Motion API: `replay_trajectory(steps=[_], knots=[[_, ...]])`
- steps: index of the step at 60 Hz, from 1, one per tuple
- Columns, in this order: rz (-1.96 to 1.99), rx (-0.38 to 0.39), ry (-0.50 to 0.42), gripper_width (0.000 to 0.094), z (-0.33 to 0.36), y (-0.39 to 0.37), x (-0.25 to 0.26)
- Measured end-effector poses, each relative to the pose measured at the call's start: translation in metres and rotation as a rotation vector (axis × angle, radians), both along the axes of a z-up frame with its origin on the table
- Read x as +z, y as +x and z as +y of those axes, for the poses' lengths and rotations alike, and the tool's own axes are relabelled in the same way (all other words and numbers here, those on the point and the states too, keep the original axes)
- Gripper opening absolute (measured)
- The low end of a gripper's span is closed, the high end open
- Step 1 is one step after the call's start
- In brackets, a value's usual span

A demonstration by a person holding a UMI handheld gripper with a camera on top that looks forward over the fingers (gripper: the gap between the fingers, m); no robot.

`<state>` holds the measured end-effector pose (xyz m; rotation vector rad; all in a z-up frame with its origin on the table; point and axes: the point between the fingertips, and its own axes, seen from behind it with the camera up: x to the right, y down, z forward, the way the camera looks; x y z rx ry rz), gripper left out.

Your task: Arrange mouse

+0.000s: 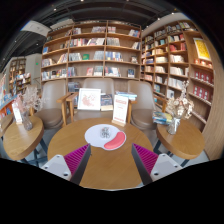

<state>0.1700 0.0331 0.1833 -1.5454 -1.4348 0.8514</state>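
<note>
Hovering with fingers spread, the gripper (pixel 112 160) faces a mouse (pixel 103 130) on a red-and-white pad (pixel 107 137); table (pixel 70 140) edges are bare, writing unreadable.

Wood table (pixel 100 160) (smooth, satin); wooden shelves (pixel 95 55).

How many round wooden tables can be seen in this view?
3. One table lies directly ahead of the open gripper, one stands at its left, one at its right. Others may be hidden.

Round wooden table (pixel 110 160), wall-high bookshelves (pixel 92 55), armchairs (pixel 52 116)
</note>
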Motion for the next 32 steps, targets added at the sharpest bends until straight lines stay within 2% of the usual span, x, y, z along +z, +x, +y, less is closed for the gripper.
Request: replay_trajectory(steps=[9, 18, 23, 32], knots=[[0.013, 0.005, -0.014, 0.0854, -0.007, 0.096, 0.019], [0.009, -0.001, 0.007, 0.0852, -0.006, 0.160, 0.022], [0.004, 0.022, 0.002, 0.0852, -0.011, 0.177, 0.021], [0.026, 0.017, 0.014, 0.0855, -0.011, 0.189, 0.026]])
